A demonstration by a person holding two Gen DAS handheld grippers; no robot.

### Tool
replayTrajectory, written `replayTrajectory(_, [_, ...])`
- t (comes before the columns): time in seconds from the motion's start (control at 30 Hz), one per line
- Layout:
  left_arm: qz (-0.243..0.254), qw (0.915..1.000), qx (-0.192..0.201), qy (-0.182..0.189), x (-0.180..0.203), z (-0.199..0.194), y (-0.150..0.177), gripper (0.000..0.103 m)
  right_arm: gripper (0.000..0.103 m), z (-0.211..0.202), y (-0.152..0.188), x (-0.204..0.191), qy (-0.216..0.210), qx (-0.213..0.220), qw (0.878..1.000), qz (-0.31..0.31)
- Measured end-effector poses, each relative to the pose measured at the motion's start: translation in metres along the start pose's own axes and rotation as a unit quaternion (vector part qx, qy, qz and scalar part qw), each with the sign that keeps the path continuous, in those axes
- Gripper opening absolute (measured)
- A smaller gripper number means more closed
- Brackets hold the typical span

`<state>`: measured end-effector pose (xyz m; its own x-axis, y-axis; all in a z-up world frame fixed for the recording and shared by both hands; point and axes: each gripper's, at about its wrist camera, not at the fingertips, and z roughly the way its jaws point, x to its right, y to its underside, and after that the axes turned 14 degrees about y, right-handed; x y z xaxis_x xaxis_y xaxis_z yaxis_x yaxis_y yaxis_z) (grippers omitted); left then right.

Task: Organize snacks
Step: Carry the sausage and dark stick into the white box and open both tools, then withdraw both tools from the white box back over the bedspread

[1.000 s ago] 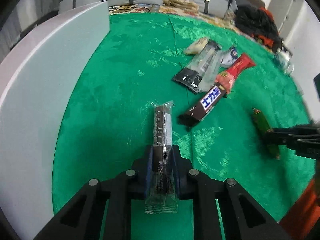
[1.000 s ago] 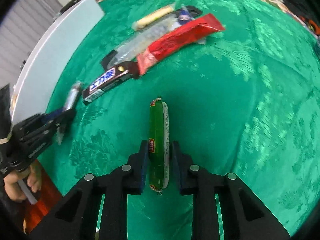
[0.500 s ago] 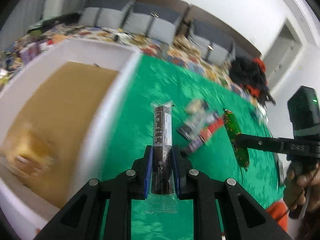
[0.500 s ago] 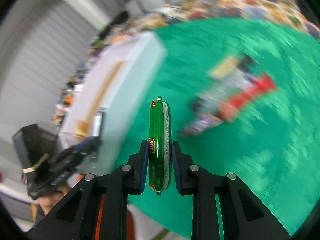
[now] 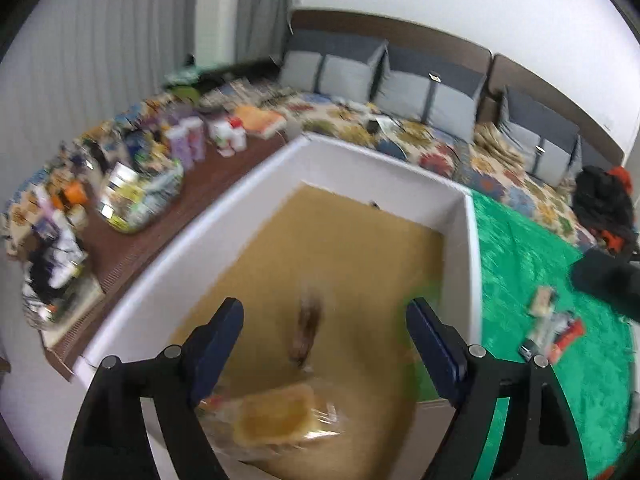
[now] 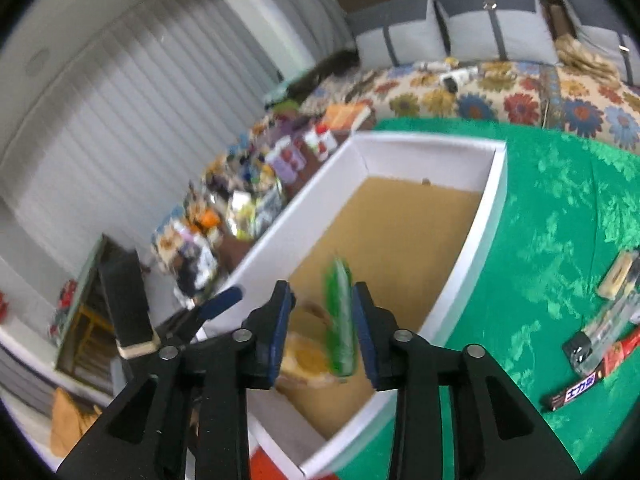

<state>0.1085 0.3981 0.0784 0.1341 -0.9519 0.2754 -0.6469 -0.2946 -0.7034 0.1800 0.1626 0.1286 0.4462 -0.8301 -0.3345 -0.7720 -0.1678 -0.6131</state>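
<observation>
Both claws hang over the white box (image 5: 466,240) with its brown floor, which sits at the edge of the green bench (image 5: 532,280).

The left claw (image 5: 324,344) stands wide; its jaws have just been opening, and nothing is pressed between them. Below the gap a dark bar (image 5: 307,330) shows as a blurred streak over the box floor, its long axis running away from the camera, free of both pads. Nearer the camera a yellow cake (image 5: 276,416) in clear wrap lies on the box floor.

The right claw (image 6: 322,334) has also just been opening and stands at a narrow gap. The green sausage (image 6: 340,320), blurred, is between the jaws, long axis pointing forward along the fingers and up in the picture; whether the pads still touch it I cannot tell.

On the bench to the right, well apart from the box, lies a cluster of snacks (image 6: 600,340): a chocolate bar (image 6: 574,392), a red pack and clear-wrapped bars.
</observation>
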Motion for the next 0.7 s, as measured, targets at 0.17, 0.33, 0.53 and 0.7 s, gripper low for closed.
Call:
replayTrajectory(0.17, [-0.013, 0.9995, 0.009, 0.026, 0.006, -0.016, 0.015, 0.083, 0.061, -0.037, 0.006, 0.032, 0.062, 0.068, 0.996, -0.023])
replayTrajectory(0.33, [0.026, 0.9952, -0.003, 0.095, 0.075, -0.025, 0.046, 0.088, 0.065, -0.036, 0.059, 0.121, 0.195, 0.052, 0.979, -0.038])
replayTrajectory(0.53, [0.079, 0.9812, -0.054, 0.168, 0.168, 0.005, 0.103, 0.102, 0.065, -0.040, 0.151, 0.228, 0.329, -0.007, 0.943, -0.043])
replayTrajectory(0.7, [0.099, 0.9756, -0.128, 0.148, 0.207, 0.074, 0.158, 0.102, 0.065, -0.063, 0.198, 0.295, 0.383, -0.023, 0.923, -0.022])
